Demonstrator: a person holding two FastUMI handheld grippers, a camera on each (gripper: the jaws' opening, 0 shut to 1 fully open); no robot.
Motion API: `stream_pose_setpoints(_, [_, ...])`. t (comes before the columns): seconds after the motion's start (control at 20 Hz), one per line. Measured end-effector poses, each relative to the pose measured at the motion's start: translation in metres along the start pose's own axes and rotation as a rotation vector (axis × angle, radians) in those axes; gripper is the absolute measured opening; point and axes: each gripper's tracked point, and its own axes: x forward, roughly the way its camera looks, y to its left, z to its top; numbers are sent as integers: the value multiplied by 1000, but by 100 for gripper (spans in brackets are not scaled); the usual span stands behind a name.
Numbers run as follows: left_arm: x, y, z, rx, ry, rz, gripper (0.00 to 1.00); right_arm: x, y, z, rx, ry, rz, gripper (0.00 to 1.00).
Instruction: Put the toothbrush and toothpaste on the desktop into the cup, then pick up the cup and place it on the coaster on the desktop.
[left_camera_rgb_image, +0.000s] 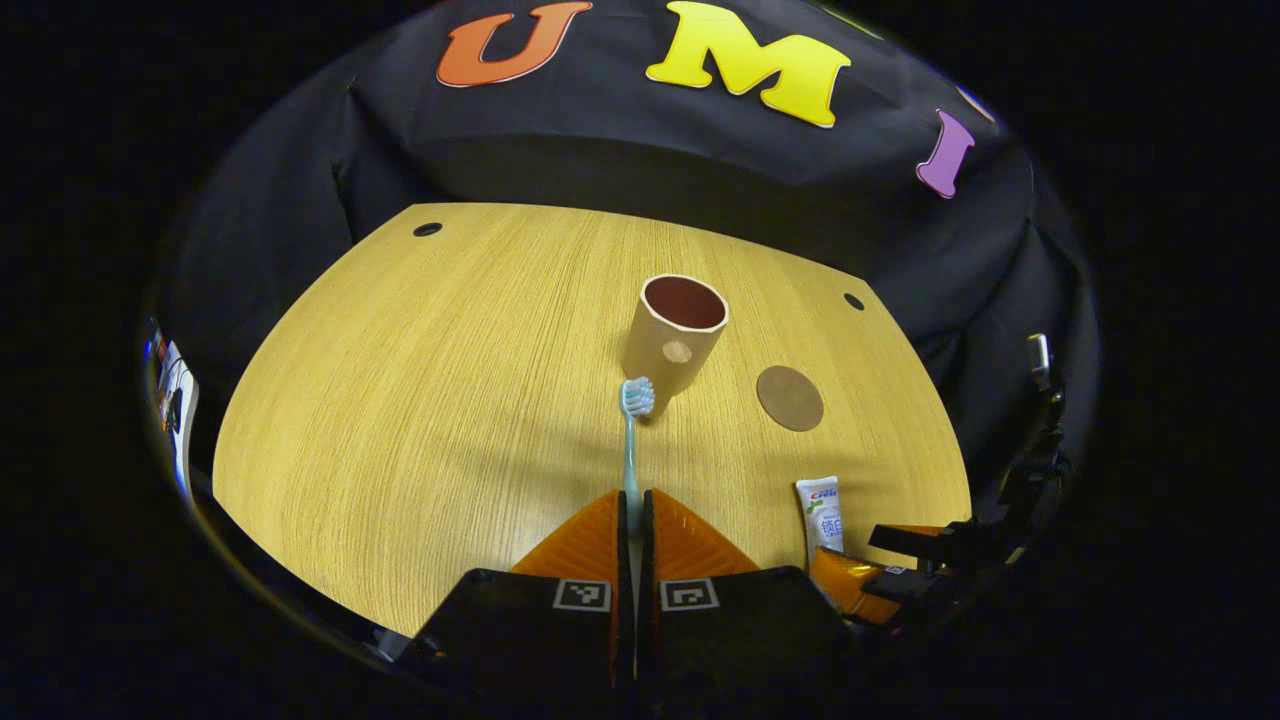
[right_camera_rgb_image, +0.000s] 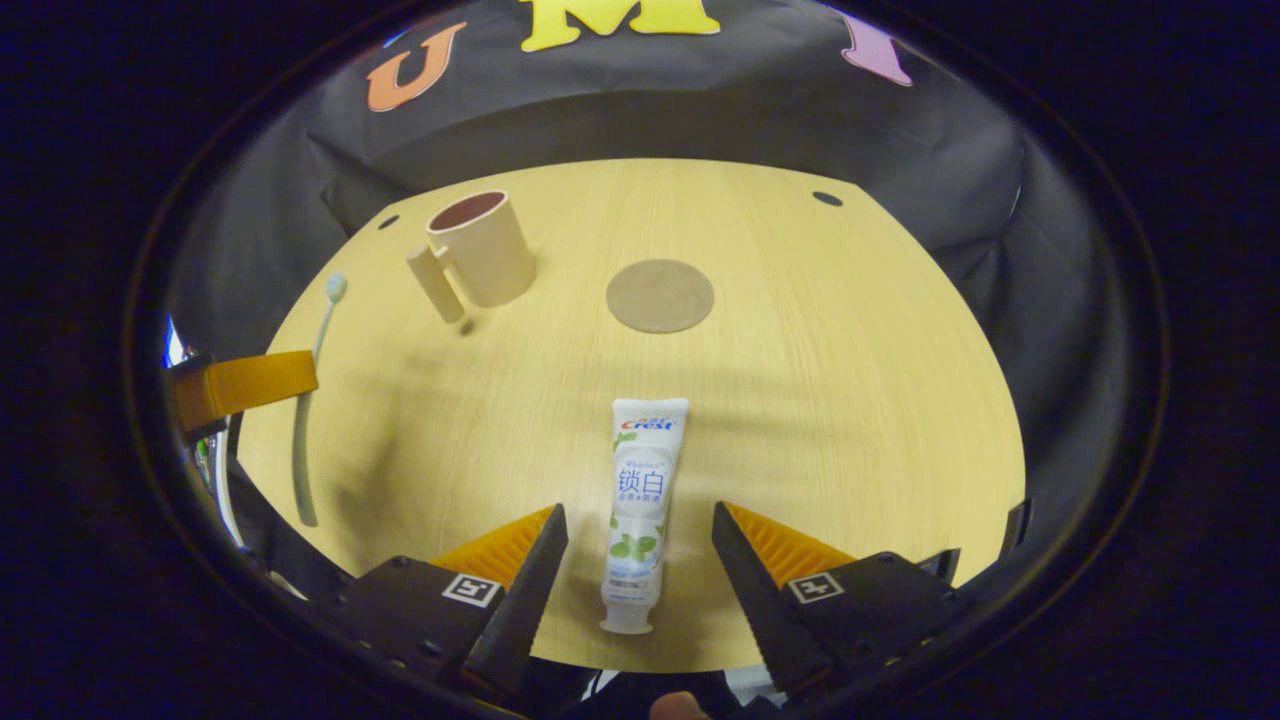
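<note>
L gripper (left_camera_rgb_image: 632, 510) is clamped on the toothbrush (left_camera_rgb_image: 632, 440), long axis pointing straight ahead at the cup (left_camera_rgb_image: 675, 340), head just short of it. R gripper (right_camera_rgb_image: 638, 545) is spread, straddling the toothpaste (right_camera_rgb_image: 640, 505), which lies flat, well short of the cup. Coaster (right_camera_rgb_image: 660, 295) lies beside the cup.

Light wooden desktop (left_camera_rgb_image: 420, 400) with dark round holes, black cloth wall (right_camera_rgb_image: 700, 110) behind
</note>
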Motion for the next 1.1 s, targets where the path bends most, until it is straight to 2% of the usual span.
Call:
stream_pose_setpoints(0.2, [-12,-4,18,-7,-63,-33,4,14,4,-12,26,80,9,79])
stream_pose_setpoints(0.45, [-26,-6,44,-19,-154,-59,4,22,3,-22,39,126,-6,70])
stream_pose_setpoints(0.55, [-30,-11,56,-22,-189,-64,4,22,-4,-20,45,129,-14,46])
stream_pose_setpoints(0.6, [-30,-10,60,-21,-207,-67,4,23,-2,-22,46,138,-12,38])
stream_pose_setpoints(0.7, [-24,-11,67,-8,-250,-71,4,22,-4,-20,51,134,-14,27])
stream_pose_setpoints(0.8, [-21,-17,88,0,-323,-90,4,19,-4,-18,50,121,0,20])
stream_pose_setpoints(0.95, [-12,-27,135,24,-472,-96,4,5,-7,-9,51,83,29,20])
stream_pose_setpoints(1.1, [6,-31,170,32,-571,-101,4,-15,-23,-3,18,35,10,20])
